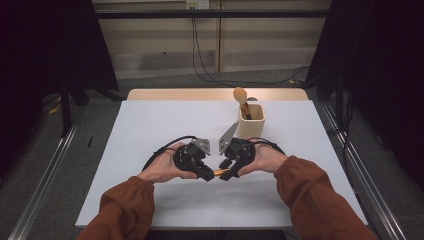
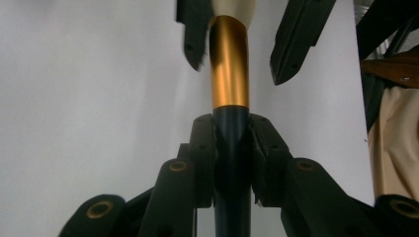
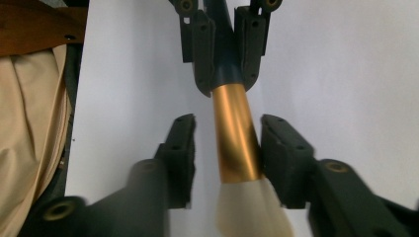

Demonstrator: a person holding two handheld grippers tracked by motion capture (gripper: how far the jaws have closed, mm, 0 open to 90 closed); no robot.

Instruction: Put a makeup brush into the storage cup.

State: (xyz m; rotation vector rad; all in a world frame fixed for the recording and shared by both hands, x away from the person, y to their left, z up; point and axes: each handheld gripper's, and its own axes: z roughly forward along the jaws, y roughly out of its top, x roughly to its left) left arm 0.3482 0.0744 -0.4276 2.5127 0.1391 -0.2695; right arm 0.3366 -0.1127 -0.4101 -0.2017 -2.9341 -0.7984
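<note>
While the high view gives me just an orange sliver between the two grippers, the left gripper view shows the brush [image 2: 230, 98] in detail: left gripper [image 2: 231, 143] clamped on its dark handle, gold ferrule beyond. In the right gripper view, right gripper [image 3: 228, 158] straddles the ferrule, jaws parted, no contact. Cup [image 1: 251, 120] stands behind, on the table [image 1: 150, 125].

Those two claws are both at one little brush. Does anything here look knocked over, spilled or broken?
Nothing stands out. The brush is whole, its dark handle clamped in the left gripper, while the right gripper stands open around its gold collar. The cup stands upright on the table.
</note>
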